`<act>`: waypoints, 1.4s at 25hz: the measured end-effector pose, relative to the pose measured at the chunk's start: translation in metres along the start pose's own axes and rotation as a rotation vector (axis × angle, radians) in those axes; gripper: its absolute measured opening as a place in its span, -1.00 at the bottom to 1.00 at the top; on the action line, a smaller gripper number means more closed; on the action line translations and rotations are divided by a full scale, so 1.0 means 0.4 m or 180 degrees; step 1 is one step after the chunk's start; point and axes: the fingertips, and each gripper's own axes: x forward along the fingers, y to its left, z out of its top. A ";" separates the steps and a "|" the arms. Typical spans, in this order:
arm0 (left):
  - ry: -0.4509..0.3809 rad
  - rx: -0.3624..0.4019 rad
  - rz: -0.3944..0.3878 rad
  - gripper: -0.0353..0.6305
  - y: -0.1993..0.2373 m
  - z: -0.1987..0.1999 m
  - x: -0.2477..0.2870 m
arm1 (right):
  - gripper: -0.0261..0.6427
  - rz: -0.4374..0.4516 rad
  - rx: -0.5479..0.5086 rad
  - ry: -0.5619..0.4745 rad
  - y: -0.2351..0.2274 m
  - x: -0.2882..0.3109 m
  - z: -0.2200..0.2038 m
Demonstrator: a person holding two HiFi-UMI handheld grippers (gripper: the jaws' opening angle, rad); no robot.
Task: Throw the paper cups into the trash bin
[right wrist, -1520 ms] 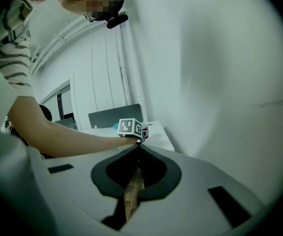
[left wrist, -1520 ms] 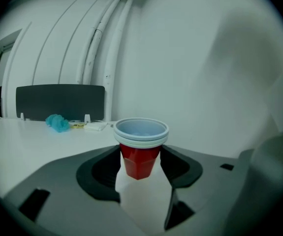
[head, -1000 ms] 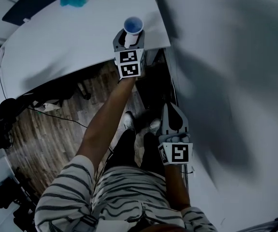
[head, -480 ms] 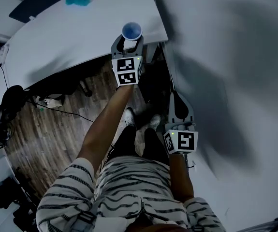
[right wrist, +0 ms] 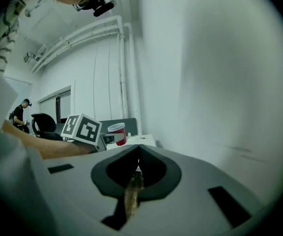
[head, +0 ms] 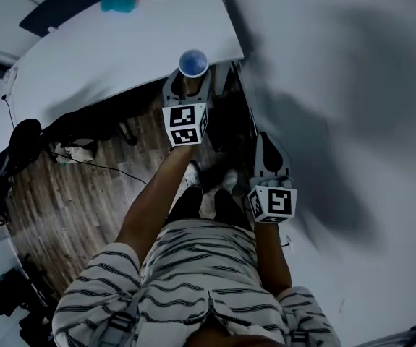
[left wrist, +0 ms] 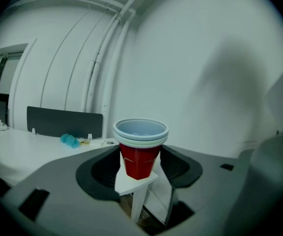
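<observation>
- Left claw (head: 190, 84) is clamped on our nested red cups (head: 193, 63), jaws wide round the sides; the stack stands upright
- Since a second ago we have drawn it back; the cups hung well over the table (head: 121, 49) then, and now hang at its near edge
- Right claw (head: 268, 150) is closed and empty; it sits slightly higher in the head view than before

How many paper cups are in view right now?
1 for certain: a red cup held in the left gripper, near the white table's corner. Its layered rim suggests others nested inside; I cannot tell how many.
</observation>
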 end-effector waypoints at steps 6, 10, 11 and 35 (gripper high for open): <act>0.0000 0.0110 -0.0163 -0.09 -0.074 0.006 -0.092 | -0.87 0.0053 0.0060 -0.0060 0.012 -0.027 0.021; -0.0012 0.0118 -0.0259 -0.09 -0.106 0.019 -0.134 | -0.87 0.0053 0.0063 -0.0111 0.008 -0.037 0.038; -0.0022 0.0114 -0.0277 -0.09 -0.111 0.024 -0.145 | -0.87 0.0048 0.0054 -0.0124 0.006 -0.039 0.042; 0.0126 0.0138 -0.0710 -0.09 -0.244 -0.034 -0.312 | -0.87 -0.0133 0.0131 -0.0073 -0.033 -0.048 -0.002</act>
